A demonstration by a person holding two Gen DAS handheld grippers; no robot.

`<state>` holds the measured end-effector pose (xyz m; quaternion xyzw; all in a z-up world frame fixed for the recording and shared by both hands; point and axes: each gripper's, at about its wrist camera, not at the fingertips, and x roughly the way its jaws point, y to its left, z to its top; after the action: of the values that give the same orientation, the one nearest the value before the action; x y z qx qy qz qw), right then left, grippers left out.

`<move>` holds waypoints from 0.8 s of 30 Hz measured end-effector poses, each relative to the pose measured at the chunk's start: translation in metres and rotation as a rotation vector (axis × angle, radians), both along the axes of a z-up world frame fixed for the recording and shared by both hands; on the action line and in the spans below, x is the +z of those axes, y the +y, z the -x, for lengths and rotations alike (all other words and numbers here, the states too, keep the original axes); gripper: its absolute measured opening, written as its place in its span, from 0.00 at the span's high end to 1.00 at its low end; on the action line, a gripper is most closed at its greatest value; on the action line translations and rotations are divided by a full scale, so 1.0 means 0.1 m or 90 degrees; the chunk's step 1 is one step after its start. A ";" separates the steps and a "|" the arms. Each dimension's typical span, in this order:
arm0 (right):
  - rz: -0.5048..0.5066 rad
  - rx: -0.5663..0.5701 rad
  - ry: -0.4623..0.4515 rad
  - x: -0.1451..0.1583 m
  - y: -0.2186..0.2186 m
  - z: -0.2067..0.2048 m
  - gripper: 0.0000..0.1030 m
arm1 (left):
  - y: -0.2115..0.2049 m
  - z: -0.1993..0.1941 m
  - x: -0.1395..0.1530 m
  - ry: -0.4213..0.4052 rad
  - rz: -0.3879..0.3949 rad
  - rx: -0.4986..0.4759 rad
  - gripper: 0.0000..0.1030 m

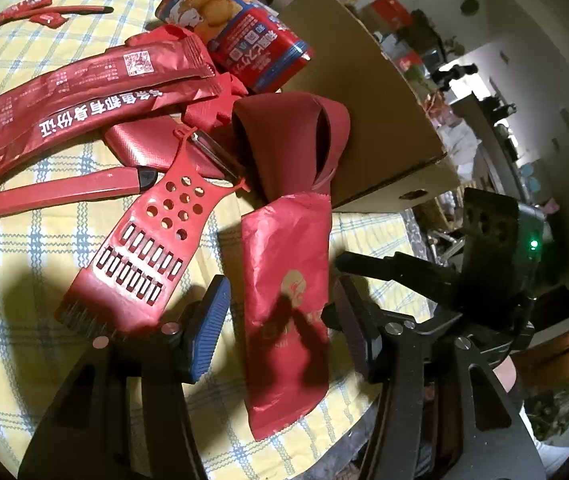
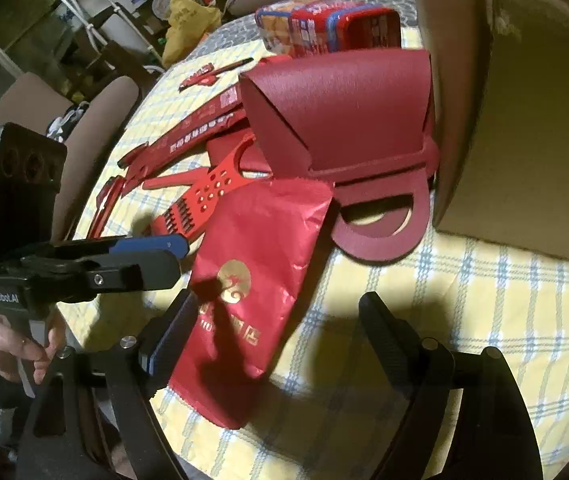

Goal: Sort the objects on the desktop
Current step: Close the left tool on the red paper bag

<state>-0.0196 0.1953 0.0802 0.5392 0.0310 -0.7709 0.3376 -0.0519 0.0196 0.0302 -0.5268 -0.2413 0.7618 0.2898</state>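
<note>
A red foil packet (image 1: 284,300) with a gold emblem lies flat on the checked tablecloth. My left gripper (image 1: 280,284) straddles it, open, and neither pad touches the foil. In the right wrist view the same packet (image 2: 260,280) lies partly between the fingers of my right gripper (image 2: 278,300), which is wide open and holds nothing. The left gripper (image 2: 164,256) reaches in from the left beside the packet. A red plastic grater (image 1: 152,248) lies just left of the packet. A dark red folded bag (image 2: 340,120) with a loop handle rests behind it.
An open cardboard box (image 1: 368,92) stands at the right, against the bag. A red biscuit tin (image 1: 240,28), long red sachets (image 1: 84,92), a red utility knife (image 1: 56,196) and small red pieces (image 1: 28,6) lie farther back. A person's hand (image 2: 12,344) grips the left tool.
</note>
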 end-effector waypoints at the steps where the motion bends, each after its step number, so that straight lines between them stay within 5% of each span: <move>1: -0.006 0.000 0.008 0.01 -0.01 0.00 0.19 | 0.00 0.01 -0.01 -0.001 0.002 0.002 0.46; 5: -0.018 0.006 0.022 0.02 -0.04 -0.01 0.20 | -0.01 0.01 -0.02 -0.002 0.009 0.004 0.40; 9: -0.028 0.009 0.022 -0.01 -0.06 -0.01 0.20 | -0.02 0.02 -0.02 -0.002 0.016 0.008 0.22; 20: -0.022 0.033 -0.018 -0.16 -0.13 -0.01 0.44 | 0.13 0.00 -0.08 -0.006 0.028 -0.022 0.24; 24: -0.021 0.048 -0.027 -0.20 -0.19 -0.04 0.52 | 0.18 -0.01 -0.13 -0.013 0.036 -0.032 0.35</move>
<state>-0.0154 0.1765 0.0606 0.5595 0.0564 -0.7453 0.3582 -0.0513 0.0379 0.0174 -0.5485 -0.2093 0.7552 0.2917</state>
